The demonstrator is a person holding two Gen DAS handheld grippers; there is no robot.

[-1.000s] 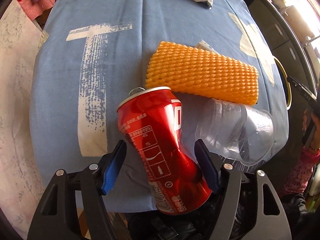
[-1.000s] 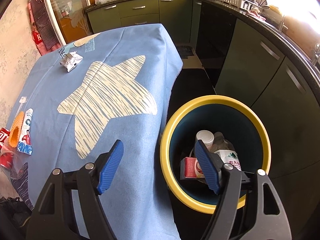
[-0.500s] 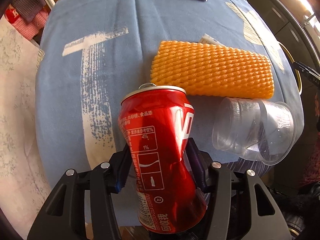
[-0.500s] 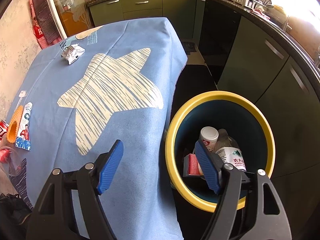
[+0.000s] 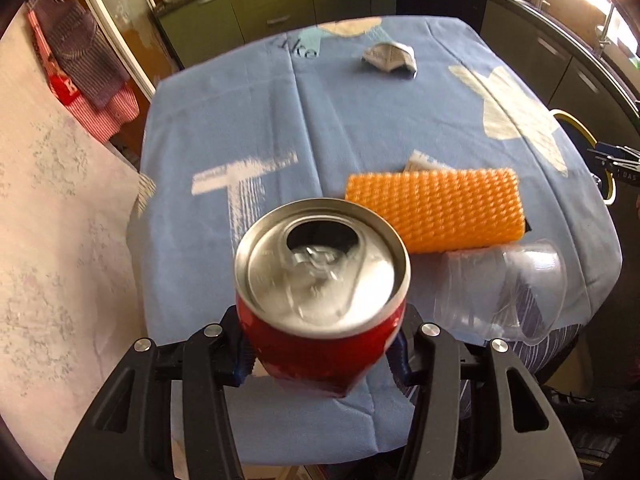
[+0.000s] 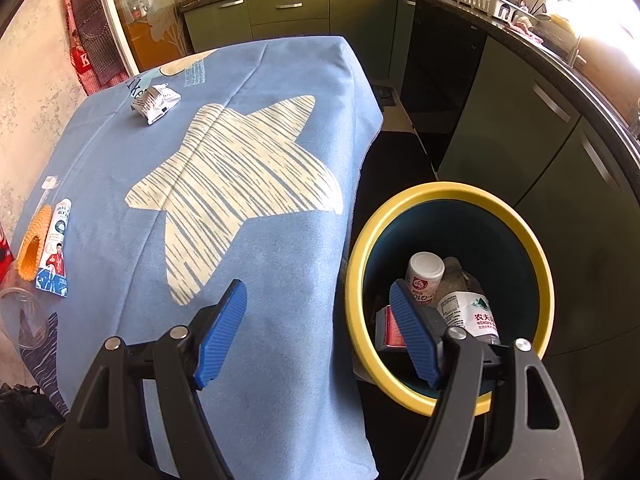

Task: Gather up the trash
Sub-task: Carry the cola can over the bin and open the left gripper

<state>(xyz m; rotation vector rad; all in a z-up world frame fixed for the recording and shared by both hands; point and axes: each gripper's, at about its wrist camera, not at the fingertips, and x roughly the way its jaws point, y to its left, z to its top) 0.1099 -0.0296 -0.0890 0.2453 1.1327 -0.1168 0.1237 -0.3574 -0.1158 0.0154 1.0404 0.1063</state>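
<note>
The dented red aluminium drink can [image 5: 320, 308] stands nearly upright, its long axis running toward the camera and its opened silver top facing the lens. A second ago it lay tilted on the blue star-printed tablecloth [image 5: 224, 128]; now it is off the cloth. It sits squarely between the fingers of the left gripper [image 5: 320, 354], whose jaws have just been closing and now pinch its sides. Further right, the right gripper [image 6: 316, 336] hangs spread and empty beside the yellow-rimmed blue trash bin [image 6: 536, 248].
</note>
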